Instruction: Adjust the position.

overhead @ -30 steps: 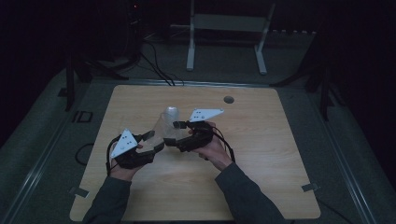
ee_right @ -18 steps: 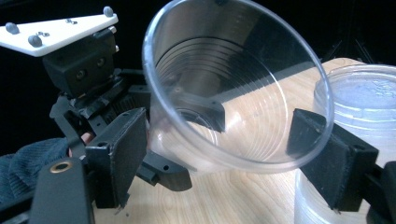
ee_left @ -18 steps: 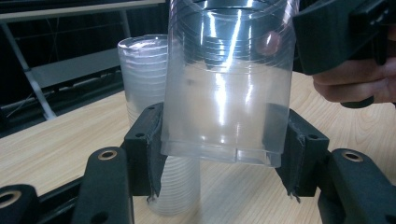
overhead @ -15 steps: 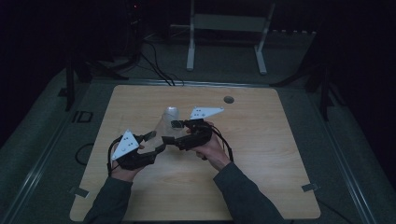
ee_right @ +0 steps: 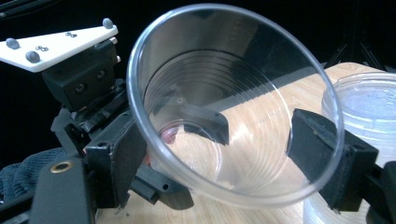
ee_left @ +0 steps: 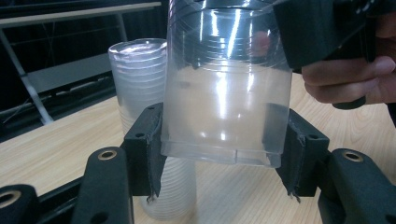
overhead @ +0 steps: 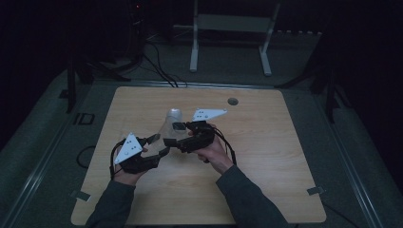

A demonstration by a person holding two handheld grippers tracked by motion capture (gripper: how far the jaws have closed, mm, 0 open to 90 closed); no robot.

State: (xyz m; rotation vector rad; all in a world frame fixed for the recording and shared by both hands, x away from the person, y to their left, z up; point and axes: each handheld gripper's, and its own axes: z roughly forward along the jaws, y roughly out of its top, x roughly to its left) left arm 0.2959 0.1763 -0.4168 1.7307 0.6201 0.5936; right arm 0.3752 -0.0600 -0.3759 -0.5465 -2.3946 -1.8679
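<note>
Nearest the person, the left gripper has its 2 fingers pinching the base end of a clear plastic cup, which is held above the counter rather than resting on it. In the right gripper view, the right gripper straddles the same cup near its wide rim, 1 finger on each side of the wall; the fingers look to be against the plastic, though how firmly they press is hard to tell.

The work looks like passing or separating a single cup between the 2 hands. To do it well, one grip should stay firm while the other takes over, with light pressure so the thin wall does not buckle, and the cup kept in line with both sets of fingers.

Farther off, a stack of clear cups stands rim down on the counter, just behind the held cup and apart from it.
</note>
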